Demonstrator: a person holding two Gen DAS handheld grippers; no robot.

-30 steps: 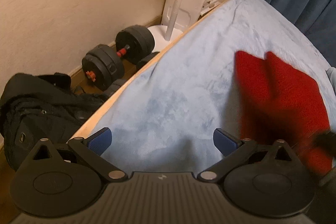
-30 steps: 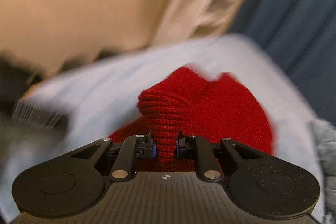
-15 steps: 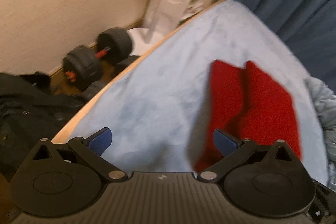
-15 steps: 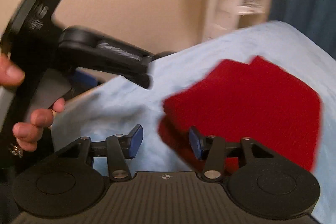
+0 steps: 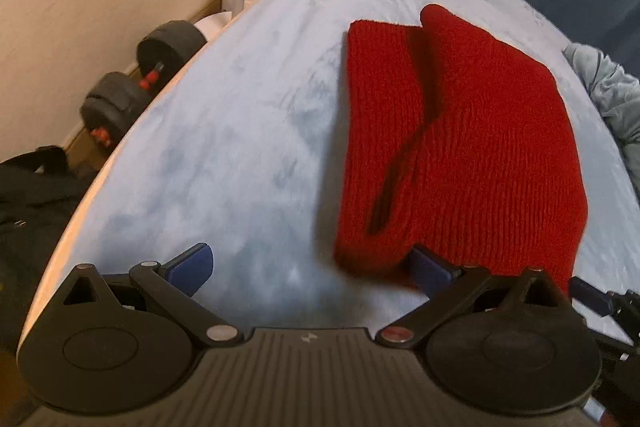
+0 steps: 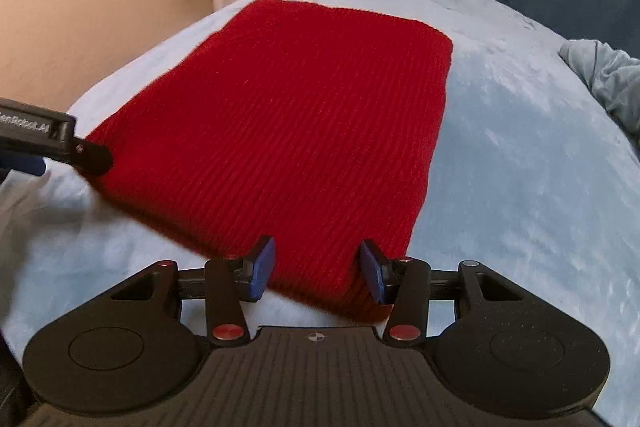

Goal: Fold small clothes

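Garment: red ribbed knit cloth (image 6: 288, 131), folded flat, frame centre.
Left gripper (image 5: 310, 269): wide apart, empty.
Right gripper (image 6: 318, 269): opening, cloth edge between, unpinched.

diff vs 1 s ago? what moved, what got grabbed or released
The right gripper let go of the red knit garment: a second ago it was shut on a bunched fold, now its jaws are opening with nothing pinched, only the garment's near edge under them. The garment went from lifted and bunched to folded flat on the blue blanket. The left gripper stayed open and empty.
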